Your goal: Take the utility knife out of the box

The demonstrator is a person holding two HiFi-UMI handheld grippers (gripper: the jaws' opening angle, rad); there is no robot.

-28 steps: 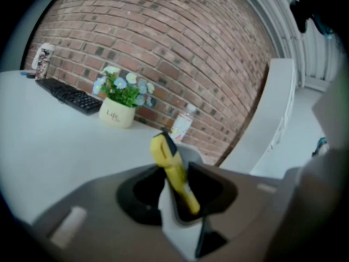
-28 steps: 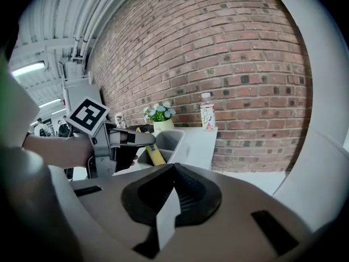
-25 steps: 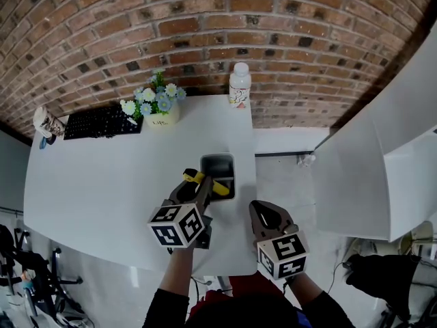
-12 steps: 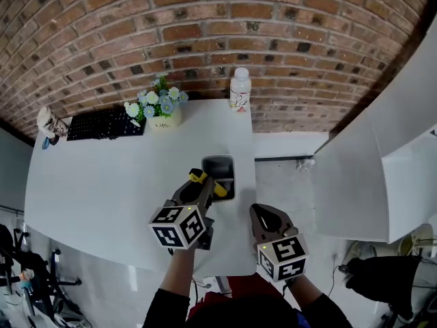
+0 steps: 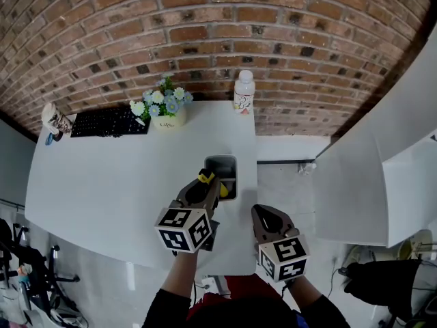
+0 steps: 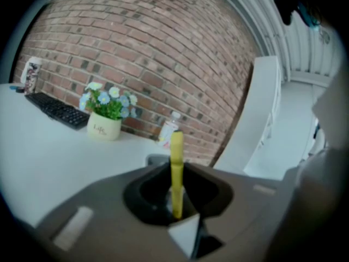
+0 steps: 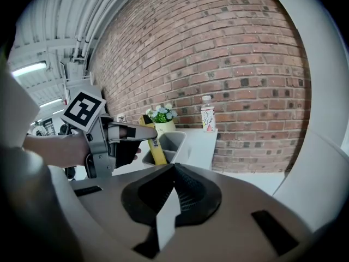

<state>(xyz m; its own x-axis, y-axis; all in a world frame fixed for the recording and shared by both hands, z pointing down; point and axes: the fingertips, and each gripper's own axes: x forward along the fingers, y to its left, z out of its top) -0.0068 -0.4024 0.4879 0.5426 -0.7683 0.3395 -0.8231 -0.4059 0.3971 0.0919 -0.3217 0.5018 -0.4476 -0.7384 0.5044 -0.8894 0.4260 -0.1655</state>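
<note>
The white surface (image 5: pixel 102 183) carried one grey box (image 5: pixel 232 176) close to its right edge, toward your near side. Compared with a second before, your left gripper (image 7: pixel 139 138) had come up a little over this box, and its jaws, which then stood wide around the utility knife (image 6: pixel 176 168), were closing and already pressed on the yellow handle. The knife now stood nearly upright in them. Its lower end was just at the mouth of the box, so I judge the lift was begun but the knife was not fully out. Your right gripper (image 5: pixel 268 219) had not moved. It waited near the front edge with its jaws together and nothing between them.

By count there were two grippers, one box, one keyboard (image 5: pixel 109 123) at the far left corner, one flower pot (image 5: pixel 166 115) on the far edge, one bottle (image 5: pixel 243 91) at the far right corner, and one knife.
</note>
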